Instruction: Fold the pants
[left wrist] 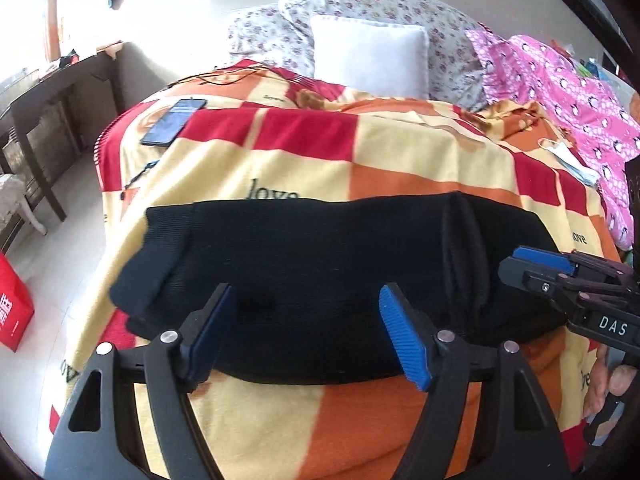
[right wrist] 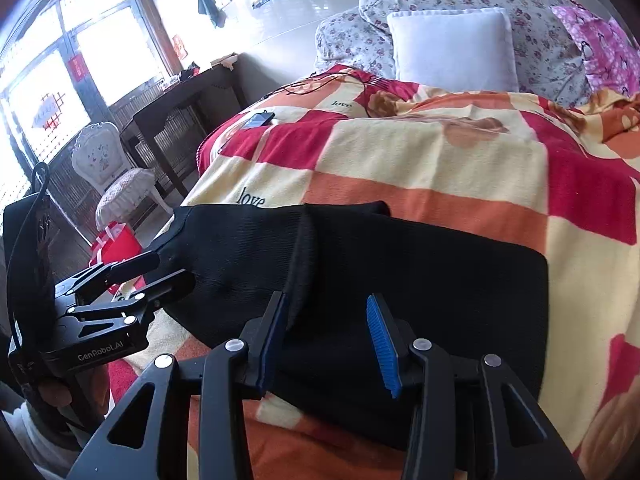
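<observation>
Black ribbed pants, blanket checked red, orange and cream, white pillow, floral quilt, pink printed fabric, blue claw pads, red bag

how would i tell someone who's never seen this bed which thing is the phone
Start at the checked red, orange and cream blanket that covers the bed. Follow it to its far left corner, on the side by the dark wooden table, short of the white pillow. The phone lies flat there, a slim dark slab with a bluish glossy screen, the only hard, shiny thing among the fabrics.
</observation>
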A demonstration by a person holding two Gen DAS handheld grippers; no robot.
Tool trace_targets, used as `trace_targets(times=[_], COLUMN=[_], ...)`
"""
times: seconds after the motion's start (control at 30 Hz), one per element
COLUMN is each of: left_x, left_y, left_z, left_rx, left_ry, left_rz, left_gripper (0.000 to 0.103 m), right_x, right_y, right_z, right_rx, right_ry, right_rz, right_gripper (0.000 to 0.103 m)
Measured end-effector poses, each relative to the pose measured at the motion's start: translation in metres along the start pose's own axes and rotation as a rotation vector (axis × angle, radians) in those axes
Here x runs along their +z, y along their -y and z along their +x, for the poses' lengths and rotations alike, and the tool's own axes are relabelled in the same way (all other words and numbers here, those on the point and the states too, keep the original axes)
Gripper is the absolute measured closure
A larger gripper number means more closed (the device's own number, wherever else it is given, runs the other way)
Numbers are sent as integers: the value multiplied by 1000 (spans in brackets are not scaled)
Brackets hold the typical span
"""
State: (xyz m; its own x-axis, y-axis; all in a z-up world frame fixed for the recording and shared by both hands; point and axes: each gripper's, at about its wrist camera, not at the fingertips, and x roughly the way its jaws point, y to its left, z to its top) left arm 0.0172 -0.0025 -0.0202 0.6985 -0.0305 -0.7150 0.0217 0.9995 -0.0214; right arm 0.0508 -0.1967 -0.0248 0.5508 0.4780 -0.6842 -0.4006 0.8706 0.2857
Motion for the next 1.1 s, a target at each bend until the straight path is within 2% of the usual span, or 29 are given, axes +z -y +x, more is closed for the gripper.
trace_targets(times=[0.23, 0.4, 0.5, 0.87, 1.0, 1.1], left_x=[0, -2, -4, -6, -6, -6], left_y=[-12, -18, -21, -27, -27, -25], left_z=[-1, -1, -1, -2, -1, 0], left_rx=[20, 28, 32, 32, 20, 9], left_ry=[7, 4, 2, -4, -10, -14], left_rz=[-28, -41, -50, -76, -81, -82], left_gripper=[29, 29, 29, 29, 28, 27], right_x=[2, -1, -4, -1, -2, -3], right_y=[-12, -15, -19, -28, -28, -25], right_z=[6, 22, 29, 14, 10, 7], right_rx=[-21, -23, -29, -22, -24, -29], right_ry=[-7, -45, -52, -36, -38, -35], right_rz=[-24, -24, -35, -50, -53, -54], right_gripper=[60, 60, 56, 55, 50, 50])
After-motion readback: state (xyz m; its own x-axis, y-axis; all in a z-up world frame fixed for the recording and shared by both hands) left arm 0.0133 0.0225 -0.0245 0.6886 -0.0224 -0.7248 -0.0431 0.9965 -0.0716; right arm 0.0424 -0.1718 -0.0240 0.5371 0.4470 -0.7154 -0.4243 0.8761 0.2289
